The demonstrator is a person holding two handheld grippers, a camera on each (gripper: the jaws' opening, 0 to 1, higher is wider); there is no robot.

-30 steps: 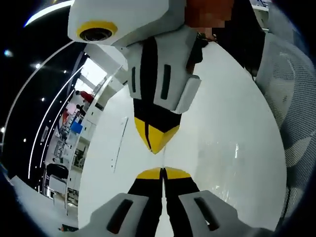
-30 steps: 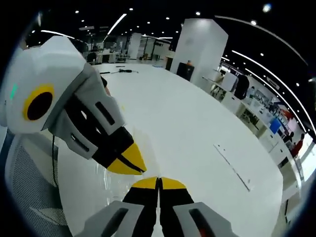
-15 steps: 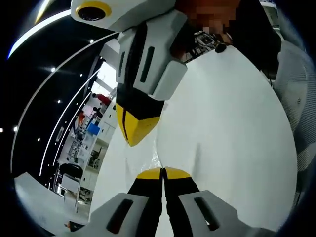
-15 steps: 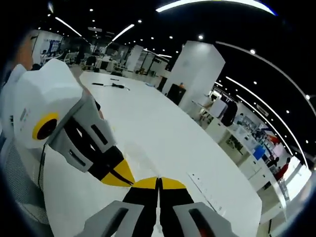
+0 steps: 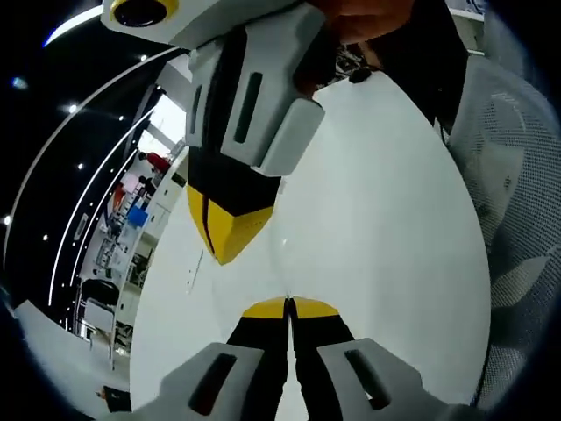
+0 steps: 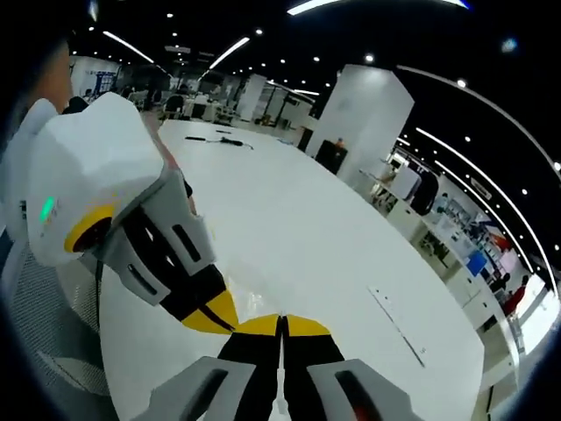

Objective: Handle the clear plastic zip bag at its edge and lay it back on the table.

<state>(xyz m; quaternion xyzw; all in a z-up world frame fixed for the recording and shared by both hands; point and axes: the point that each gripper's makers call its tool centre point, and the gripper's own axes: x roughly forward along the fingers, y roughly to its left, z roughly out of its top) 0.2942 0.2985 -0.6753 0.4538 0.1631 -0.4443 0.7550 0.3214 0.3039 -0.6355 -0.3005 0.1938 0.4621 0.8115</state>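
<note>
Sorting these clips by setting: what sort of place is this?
Probably a large open-plan office or lab: a long white table, a big white pillar, rows of ceiling spotlights, and desks beyond.

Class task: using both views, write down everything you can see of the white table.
The table has a large, plain white top, smooth and slightly glossy, with a long curved edge. A thin straight strip with small dots runs across it. Dark tools lie at its far end. A mesh chair stands at its edge. The left gripper and right gripper, jaws closed, hang close above it; contact cannot be told.
</note>
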